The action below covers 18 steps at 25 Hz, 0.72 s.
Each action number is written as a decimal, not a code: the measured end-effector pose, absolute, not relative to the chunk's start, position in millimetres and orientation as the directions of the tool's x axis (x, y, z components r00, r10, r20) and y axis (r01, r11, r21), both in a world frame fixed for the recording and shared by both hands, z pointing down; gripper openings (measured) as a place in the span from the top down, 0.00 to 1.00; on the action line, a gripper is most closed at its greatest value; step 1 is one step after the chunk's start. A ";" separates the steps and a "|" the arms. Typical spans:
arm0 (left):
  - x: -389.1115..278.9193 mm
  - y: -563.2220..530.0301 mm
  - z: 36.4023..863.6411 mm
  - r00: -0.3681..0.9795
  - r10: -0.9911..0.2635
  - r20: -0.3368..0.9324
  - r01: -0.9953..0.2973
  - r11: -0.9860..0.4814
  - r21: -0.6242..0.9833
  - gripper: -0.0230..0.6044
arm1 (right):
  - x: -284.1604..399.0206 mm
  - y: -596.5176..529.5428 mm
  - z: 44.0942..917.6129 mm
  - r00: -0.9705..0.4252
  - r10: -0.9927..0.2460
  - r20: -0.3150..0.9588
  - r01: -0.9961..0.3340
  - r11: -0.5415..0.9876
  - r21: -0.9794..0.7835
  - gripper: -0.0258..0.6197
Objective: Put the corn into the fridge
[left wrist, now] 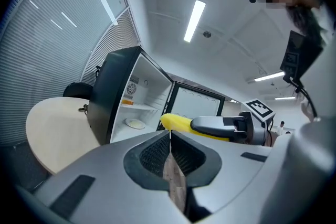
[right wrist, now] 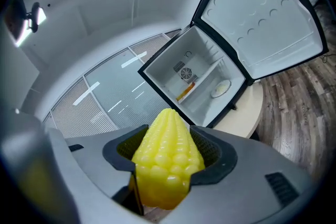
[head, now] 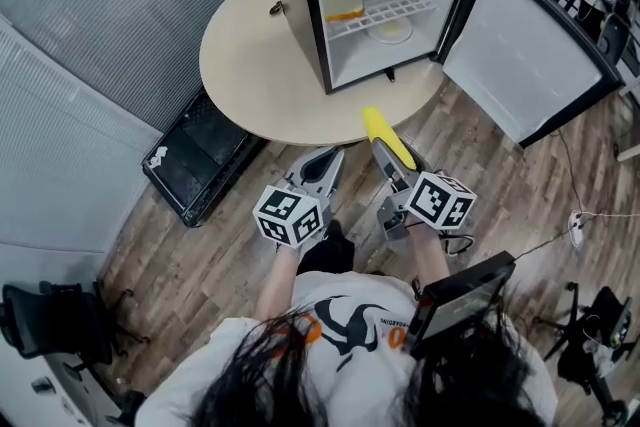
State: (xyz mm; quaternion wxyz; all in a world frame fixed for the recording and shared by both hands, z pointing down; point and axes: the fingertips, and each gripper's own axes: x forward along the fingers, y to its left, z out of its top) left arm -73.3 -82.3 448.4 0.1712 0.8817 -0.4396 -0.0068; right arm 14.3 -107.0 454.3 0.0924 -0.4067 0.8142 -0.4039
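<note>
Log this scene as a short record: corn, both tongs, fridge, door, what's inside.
corn: outside the fridge, pointing toward it
right tongs: shut on corn
left tongs: shut, empty
fridge: on round table
door: swung wide open
inside: plate on the bottom; yellowish item on shelf
</note>
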 end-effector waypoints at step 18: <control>-144.7 -201.6 453.8 0.671 -0.729 0.132 -0.724 -0.608 0.326 0.94 | -53.0 -214.5 466.2 -0.594 -0.773 0.225 -0.616 0.257 -0.745 0.57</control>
